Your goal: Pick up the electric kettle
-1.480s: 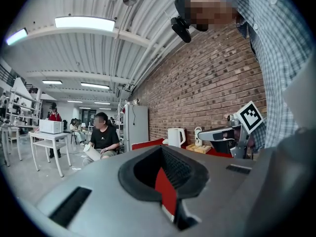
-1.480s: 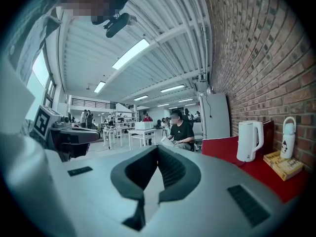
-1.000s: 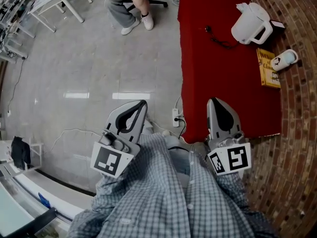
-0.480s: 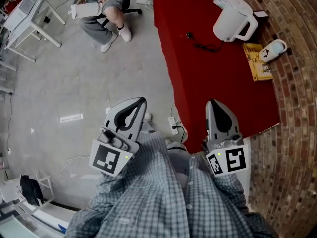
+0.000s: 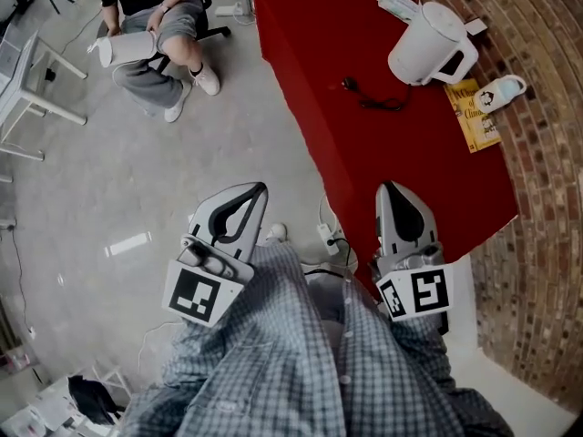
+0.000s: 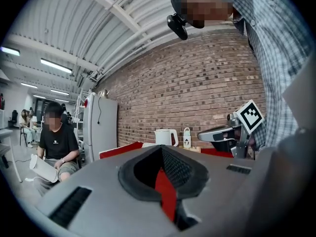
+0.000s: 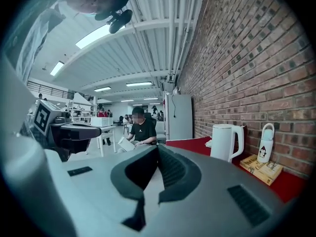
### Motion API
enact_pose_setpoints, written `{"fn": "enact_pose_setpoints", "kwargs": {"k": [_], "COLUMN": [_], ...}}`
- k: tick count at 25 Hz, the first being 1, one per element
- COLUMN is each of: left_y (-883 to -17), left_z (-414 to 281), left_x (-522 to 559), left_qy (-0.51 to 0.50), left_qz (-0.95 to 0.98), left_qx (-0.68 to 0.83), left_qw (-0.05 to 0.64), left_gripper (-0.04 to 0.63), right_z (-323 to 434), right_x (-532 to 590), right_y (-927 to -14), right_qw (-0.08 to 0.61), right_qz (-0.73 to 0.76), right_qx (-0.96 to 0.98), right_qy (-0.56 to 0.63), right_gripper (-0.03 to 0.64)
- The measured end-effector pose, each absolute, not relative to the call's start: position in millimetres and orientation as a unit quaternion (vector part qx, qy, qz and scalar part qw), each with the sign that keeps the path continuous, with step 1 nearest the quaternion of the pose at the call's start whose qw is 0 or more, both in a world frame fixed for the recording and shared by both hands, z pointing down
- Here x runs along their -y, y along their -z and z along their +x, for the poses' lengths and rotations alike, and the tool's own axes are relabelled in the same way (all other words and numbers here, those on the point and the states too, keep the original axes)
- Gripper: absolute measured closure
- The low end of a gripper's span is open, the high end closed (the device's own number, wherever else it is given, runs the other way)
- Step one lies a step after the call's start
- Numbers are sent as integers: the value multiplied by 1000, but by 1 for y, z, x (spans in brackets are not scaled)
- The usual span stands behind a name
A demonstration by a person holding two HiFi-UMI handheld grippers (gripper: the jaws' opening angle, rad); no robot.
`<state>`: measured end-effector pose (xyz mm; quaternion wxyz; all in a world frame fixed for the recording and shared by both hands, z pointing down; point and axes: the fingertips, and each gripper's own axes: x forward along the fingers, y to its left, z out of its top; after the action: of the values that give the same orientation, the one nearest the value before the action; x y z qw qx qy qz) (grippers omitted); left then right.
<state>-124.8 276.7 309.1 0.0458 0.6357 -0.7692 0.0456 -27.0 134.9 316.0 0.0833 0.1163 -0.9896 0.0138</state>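
Standing upright toward the far end of the red surface [image 5: 401, 157], the white kettle [image 5: 428, 48] had its handle turned to the side where a brick wall [image 5: 547, 180] ran along the surface. A black cord [image 5: 375, 98] lay loose on the surface, nearer its middle than the kettle, and did not visibly join it. A yellow book [image 5: 475, 116] lay flat at the surface's wall-side edge. A small white bottle [image 5: 501, 89] with a cartoon figure stood at that same edge, touching or just beside the book; which one could not be told.

The right tool [image 5: 390, 189] hung over the near edge of the surface, its jaws pressed together with nothing between them. The left tool [image 5: 260, 189] was off the surface's left side, above the grey floor [image 5: 137, 171], its jaws likewise closed and empty. A power strip [image 5: 325, 235] lay on the floor by the surface's near left corner. Beyond the surface's far left corner a person [image 5: 150, 25] sat holding something white.
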Motion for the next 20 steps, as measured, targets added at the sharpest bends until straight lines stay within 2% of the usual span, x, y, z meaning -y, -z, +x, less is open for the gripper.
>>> {"fn": "enact_pose_setpoints", "kwargs": {"k": [11,20], "left_y": [-311,-311], "left_z": [-211,-228], "left_x": [-276,-256], "left_qy": [-38,-32], "left_qz": [672,701], "left_qx": [739,712], "left_qw": [35,33], "left_gripper": [594,595], "right_z": [-99,-104], "right_x": [-141,-128], "right_y": [-307,-309], "right_qw": [67,74], "right_qz": [168,210], "right_qx": [983,975], "right_qy": [-13,-10], "right_gripper": [611,611]}}
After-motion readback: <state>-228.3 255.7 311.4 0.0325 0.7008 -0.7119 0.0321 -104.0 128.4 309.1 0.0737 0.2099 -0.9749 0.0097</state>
